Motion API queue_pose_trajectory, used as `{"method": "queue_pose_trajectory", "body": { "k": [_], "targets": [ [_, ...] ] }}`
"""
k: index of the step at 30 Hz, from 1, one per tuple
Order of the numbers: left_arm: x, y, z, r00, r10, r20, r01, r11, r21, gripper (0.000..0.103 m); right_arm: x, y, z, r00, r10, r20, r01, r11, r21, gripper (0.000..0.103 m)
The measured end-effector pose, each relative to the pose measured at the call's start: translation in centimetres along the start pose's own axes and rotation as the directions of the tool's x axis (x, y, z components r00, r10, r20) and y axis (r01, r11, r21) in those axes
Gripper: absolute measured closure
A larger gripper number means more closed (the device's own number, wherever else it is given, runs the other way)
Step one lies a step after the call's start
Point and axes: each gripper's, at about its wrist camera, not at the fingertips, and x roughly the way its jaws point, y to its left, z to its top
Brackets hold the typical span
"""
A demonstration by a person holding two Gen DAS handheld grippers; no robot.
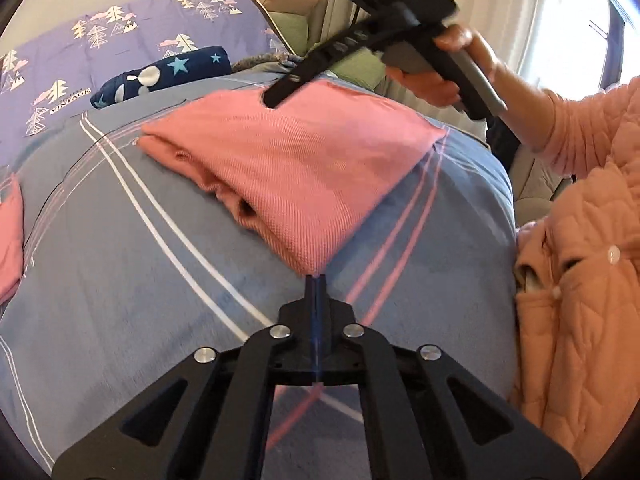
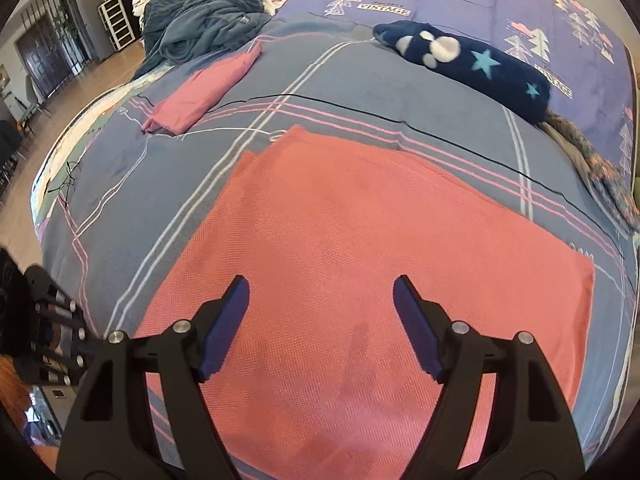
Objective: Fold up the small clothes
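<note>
Bed: a blue striped cover (image 2: pixel 132 184) is spread across it.
Pink garment (image 1: pixel 288 168): laid folded on the cover.
Right gripper (image 2: pixel 320 312): held above the garment, fingers spread wide, nothing gripped.
Left gripper (image 1: pixel 315 280): fingers closed together at the garment's near corner.

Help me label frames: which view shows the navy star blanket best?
The right wrist view: the navy star blanket lies whole and unobstructed beyond the pink cloth. The left wrist view shows it smaller, its lower edge hidden.
</note>
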Motion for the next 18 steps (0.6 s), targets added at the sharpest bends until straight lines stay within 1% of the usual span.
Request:
{"method": "queue_pose_trajectory", "body": {
  "k": [3, 5, 6, 7, 8, 9, 10, 12, 14, 15, 16, 17, 18],
  "targets": [
    [-0.1, -0.6, -0.1, 1.0, 0.005, 0.022, -0.005, 1.0, -0.017, 0.103, 1.1, 2.2, 1.7, 1.0, 0.013, -0.005, -0.013, 0.999, -0.051, 0.027],
    [-0.1, -0.9, 0.0, 0.999, 0.016, 0.039, -0.016, 1.0, -0.02, 0.103, 1.9, 4.1, 3.1, 1.0, -0.006, -0.006, 0.005, 0.996, -0.092, 0.027],
    [-0.3, -1.1, 0.1, 0.998, 0.034, 0.058, -0.033, 0.999, -0.02, 0.103, 2.2, 4.7, 3.5, 1.0, -0.015, -0.011, 0.014, 0.995, -0.101, 0.027],
    [-0.6, -1.3, 0.2, 0.996, 0.044, 0.076, -0.042, 0.999, -0.021, 0.097, 2.7, 5.2, 4.1, 0.999, -0.025, -0.021, 0.022, 0.994, -0.108, 0.027],
    [-0.9, -1.4, 0.2, 0.995, 0.048, 0.089, -0.046, 0.999, -0.024, 0.076, 3.1, 5.6, 4.6, 0.999, -0.033, -0.037, 0.029, 0.994, -0.106, 0.027],
    [-1.3, -1.5, 0.4, 0.992, 0.058, 0.113, -0.055, 0.998, -0.032, 0.062, 3.6, 5.9, 5.1, 0.998, -0.035, -0.055, 0.03, 0.995, -0.099, 0.026],
    [-1.5, -1.5, 0.5, 0.989, 0.07, 0.13, -0.065, 0.997, -0.041, 0.044, 4.1, 6.1, 5.6, 0.997, -0.038, -0.074, 0.031, 0.996, -0.09, 0.026],
    [-1.1, -1.1, 0.9, 0.989, 0.067, 0.133, -0.058, 0.996, -0.071, 0.042, 5.1, 6.3, 6.5, 0.994, -0.057, -0.097, 0.049, 0.996, -0.078, 0.024],
    [0.0, -0.2, 1.4, 0.992, 0.066, 0.104, -0.053, 0.99, -0.127, 0.042, 6.2, 6.7, 7.4, 0.988, -0.098, -0.115, 0.09, 0.993, -0.075, 0.024],
    [0.9, 0.6, 1.7, 0.995, 0.065, 0.078, -0.051, 0.983, -0.174, 0.042, 6.7, 6.8, 7.7, 0.986, -0.108, -0.124, 0.099, 0.992, -0.073, 0.024],
    [1.7, 1.3, 1.8, 0.997, 0.058, 0.059, -0.044, 0.975, -0.218, 0.046, 7.5, 7.0, 8.1, 0.982, -0.123, -0.141, 0.114, 0.991, -0.068, 0.024],
    [2.2, 1.9, 2.0, 0.997, 0.058, 0.053, -0.043, 0.965, -0.257, 0.056, 8.1, 7.1, 8.4, 0.979, -0.13, -0.154, 0.122, 0.991, -0.061, 0.024],
    [2.5, 2.4, 2.2, 0.997, 0.043, 0.071, -0.02, 0.955, -0.297, 0.063, 9.0, 7.2, 8.6, 0.973, -0.142, -0.183, 0.135, 0.989, -0.053, 0.024]
  ]
}}
